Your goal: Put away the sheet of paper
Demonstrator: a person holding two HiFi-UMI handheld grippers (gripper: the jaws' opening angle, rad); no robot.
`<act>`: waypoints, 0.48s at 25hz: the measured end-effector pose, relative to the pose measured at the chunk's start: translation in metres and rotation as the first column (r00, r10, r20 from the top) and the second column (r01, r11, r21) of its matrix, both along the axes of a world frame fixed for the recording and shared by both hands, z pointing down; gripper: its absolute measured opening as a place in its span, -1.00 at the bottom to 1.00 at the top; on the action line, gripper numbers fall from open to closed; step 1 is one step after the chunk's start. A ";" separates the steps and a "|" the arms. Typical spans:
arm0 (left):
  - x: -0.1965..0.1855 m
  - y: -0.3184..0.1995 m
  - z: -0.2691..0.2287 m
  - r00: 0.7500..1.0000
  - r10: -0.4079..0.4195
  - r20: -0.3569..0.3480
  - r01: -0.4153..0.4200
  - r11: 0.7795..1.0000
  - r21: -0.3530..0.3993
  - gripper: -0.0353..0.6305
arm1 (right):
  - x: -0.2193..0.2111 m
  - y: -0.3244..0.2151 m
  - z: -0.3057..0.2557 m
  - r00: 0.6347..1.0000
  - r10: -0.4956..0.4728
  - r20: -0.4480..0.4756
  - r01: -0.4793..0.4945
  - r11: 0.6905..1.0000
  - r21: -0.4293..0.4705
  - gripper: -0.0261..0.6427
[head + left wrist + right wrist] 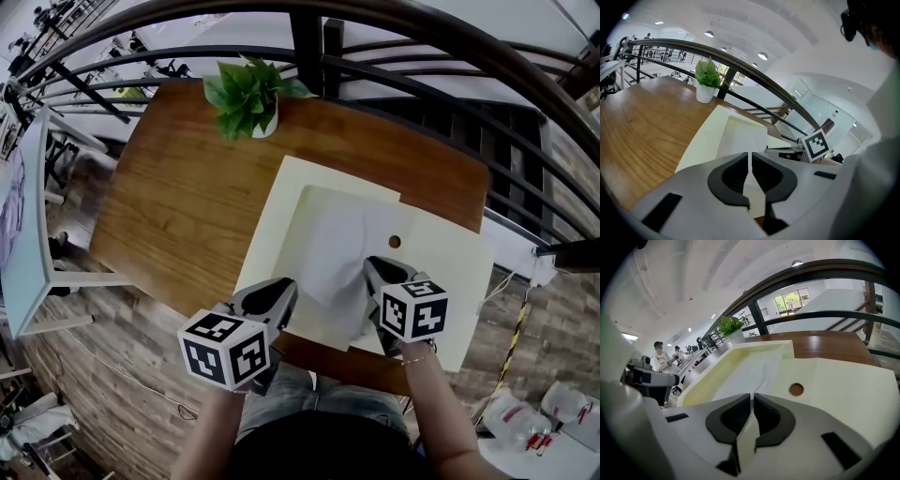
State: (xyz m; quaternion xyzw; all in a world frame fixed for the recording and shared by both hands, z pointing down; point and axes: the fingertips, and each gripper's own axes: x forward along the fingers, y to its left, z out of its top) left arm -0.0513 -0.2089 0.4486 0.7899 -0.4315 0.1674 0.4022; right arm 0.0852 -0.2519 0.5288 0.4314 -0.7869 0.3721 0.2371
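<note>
The sheet of paper [333, 244] lies on an open cream folder [450, 281] that covers the counter [178, 206] from the middle out toward 4 o'clock in the head view; a potted plant [246, 94] stands well apart at 12 o'clock. The sheet sits inside the folder's outline, its far edge near a raised cream border at 12 o'clock and its near edge at 6 o'clock, where both tools meet it; a round brown spot [395, 241] on the folder shows just beside the sheet at 3 o'clock.

The left hand-held gripper [750, 164] has its jaws together on a thin pale layer that appears to be the sheet's near edge; the right hand-held gripper [753, 401] is likewise clamped on the sheet, whose right side looks slightly lifted and creased.

As a judgement, the task is partway: the sheet is already over the folder and held at both near corners; still left are settling it flat or sliding it fully in, letting go, and probably closing the folder, which stands open.
</note>
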 end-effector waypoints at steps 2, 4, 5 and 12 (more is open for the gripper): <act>-0.002 0.001 0.000 1.000 -0.003 0.003 0.003 1.000 0.002 -0.78 | -0.003 -0.003 0.000 1.000 0.004 0.004 -0.004 1.000 0.006 -0.82; -0.004 0.002 0.001 1.000 -0.010 0.004 0.010 1.000 0.000 -0.78 | -0.008 -0.007 0.001 1.000 0.011 0.009 -0.011 1.000 0.011 -0.82; -0.005 0.002 0.001 1.000 -0.013 0.004 0.013 1.000 -0.001 -0.78 | -0.011 -0.008 0.002 1.000 0.011 0.013 -0.011 1.000 0.010 -0.82; -0.010 0.002 0.002 1.000 -0.017 0.004 0.017 1.000 -0.005 -0.78 | -0.031 -0.011 0.007 0.999 -0.025 0.027 0.025 1.000 -0.007 -0.81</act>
